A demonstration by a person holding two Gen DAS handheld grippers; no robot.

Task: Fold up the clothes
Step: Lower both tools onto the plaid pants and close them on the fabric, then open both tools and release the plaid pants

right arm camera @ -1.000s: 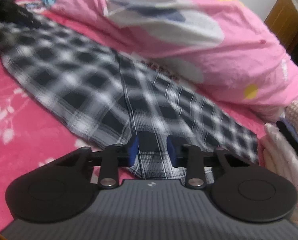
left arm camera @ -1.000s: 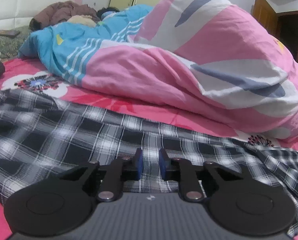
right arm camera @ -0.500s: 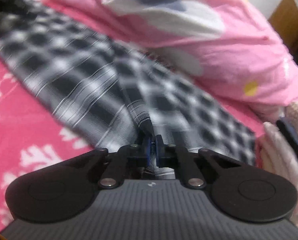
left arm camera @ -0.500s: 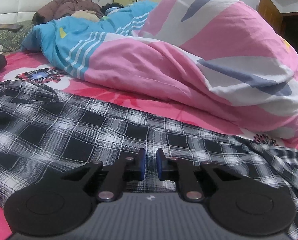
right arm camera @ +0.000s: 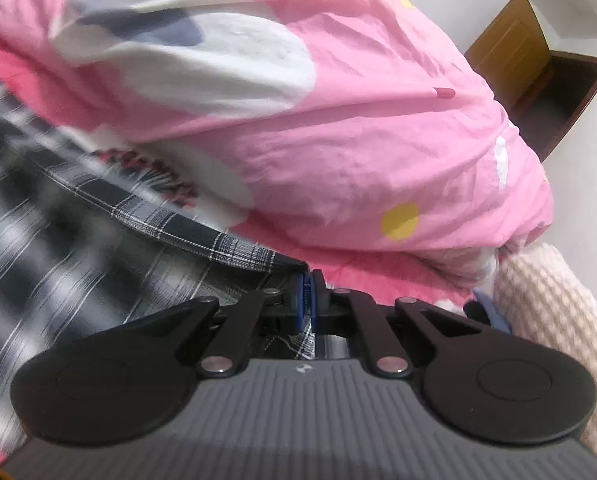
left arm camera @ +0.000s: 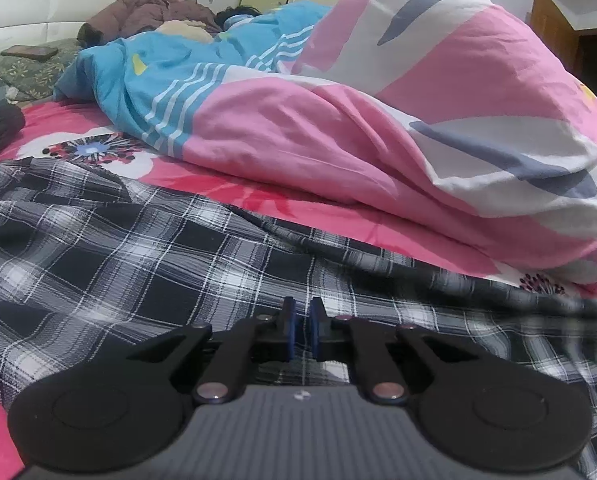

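the plaid garment (left arm camera: pixel 146 264) lies spread on the bed (left arm camera: pixel 258 196), its long run going left to right across the near part of the mattress, with the big pink duvet (left arm camera: pixel 418 128) heaped just beyond its far edge.

the left gripper (left arm camera: pixel 300 330) sits low over the garment's near edge, jaws drawn almost together and closing; plaid cloth lies under and around the tips, but in this view i cannot tell for sure that a fold is caught between them. the cloth stretches away from it mostly to the left and far side.

the right gripper (right arm camera: pixel 307 304) is clenched on the plaid garment (right arm camera: pixel 234 252): a thin strip of cloth shows between its blue pads and a taut, dark edge runs from the tips off to the far left. the blurred cloth on the left looks lifted off the sheet. a cream knitted item (right arm camera: pixel 554 328) lies just to its right.

the fold likely turns on this: the garment's length lies to the left of the right gripper, so that end would travel leftward over the body while the left gripper anchors its end. the risk is dragging cloth into the duvet.
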